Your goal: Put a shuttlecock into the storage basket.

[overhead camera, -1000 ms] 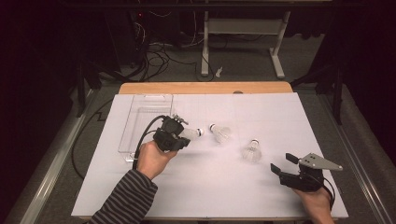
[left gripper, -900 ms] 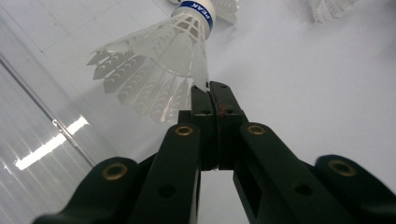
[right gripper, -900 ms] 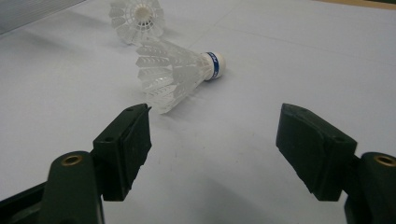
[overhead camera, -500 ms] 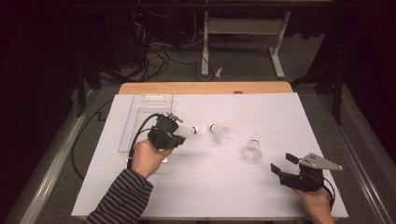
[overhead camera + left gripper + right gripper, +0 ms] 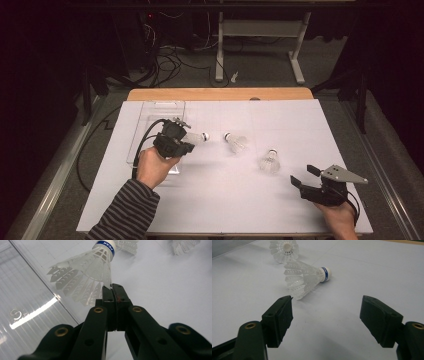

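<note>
three shuttlecocks (image 5: 197,137), one clear tray (image 5: 155,117), two grippers (image 5: 187,141)

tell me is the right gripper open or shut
Open: the right gripper shows a wide gap between its jaws, nothing between them; a shuttlecock lies ahead.

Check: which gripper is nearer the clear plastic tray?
Left. The left gripper hangs beside the clear plastic tray's right edge, jaws pinched on a shuttlecock. The right gripper sits open near the table's right front corner, with two other shuttlecocks lying between it and the tray.
</note>
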{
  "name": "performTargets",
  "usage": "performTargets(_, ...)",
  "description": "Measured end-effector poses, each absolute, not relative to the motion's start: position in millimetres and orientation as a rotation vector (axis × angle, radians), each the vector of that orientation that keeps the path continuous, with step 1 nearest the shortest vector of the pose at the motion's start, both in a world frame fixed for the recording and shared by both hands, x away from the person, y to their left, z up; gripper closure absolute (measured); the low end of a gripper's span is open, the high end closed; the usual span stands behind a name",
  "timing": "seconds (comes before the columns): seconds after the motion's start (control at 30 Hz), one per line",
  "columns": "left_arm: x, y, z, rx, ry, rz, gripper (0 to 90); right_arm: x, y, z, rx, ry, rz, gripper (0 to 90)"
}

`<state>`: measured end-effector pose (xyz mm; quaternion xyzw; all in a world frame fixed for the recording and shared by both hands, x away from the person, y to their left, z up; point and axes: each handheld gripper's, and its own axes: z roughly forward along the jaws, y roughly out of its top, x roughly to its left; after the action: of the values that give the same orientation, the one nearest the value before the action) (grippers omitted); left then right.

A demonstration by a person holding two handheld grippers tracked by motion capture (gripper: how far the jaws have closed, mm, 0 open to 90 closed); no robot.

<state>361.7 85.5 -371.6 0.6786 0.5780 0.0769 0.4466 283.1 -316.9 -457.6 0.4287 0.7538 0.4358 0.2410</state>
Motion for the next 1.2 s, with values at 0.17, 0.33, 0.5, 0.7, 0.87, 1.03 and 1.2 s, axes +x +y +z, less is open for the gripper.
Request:
performTargets(0.17, 363.9, 90.3, -369.1, 1.679, 1.435, 0.189, 89.5, 282.2, -317.9, -457.7, 1.183, 2.057, 1.190, 27.2)
performTargets(0.33, 366.8, 94.4, -366.1, 1.664, 1.444, 0.197, 89.5, 281.3, -319.0, -457.8, 1.184, 2.054, 1.188, 27.1)
performTargets(0.5, 369.5, 99.8, -365.1, 1.649, 1.459, 0.194, 89.5, 280.4, -319.1, -457.6, 1.187, 2.052, 1.191, 27.1)
performTargets(0.7, 374.2, 104.9, -362.4, 1.642, 1.473, 0.196, 89.5, 281.2, -319.3, -457.9, 1.190, 2.054, 1.190, 27.1)
performTargets(0.87, 377.9, 109.1, -362.0, 1.633, 1.492, 0.198, 89.5, 281.8, -318.8, -458.0, 1.186, 2.057, 1.192, 27.2)
performTargets(1.03, 382.2, 115.6, -359.4, 1.611, 1.511, 0.204, 89.5, 281.7, -319.2, -458.1, 1.189, 2.056, 1.191, 27.1)
performTargets(1.2, 386.3, 120.6, -358.8, 1.598, 1.523, 0.211, 89.5, 281.9, -318.9, -458.0, 1.191, 2.055, 1.192, 27.1)
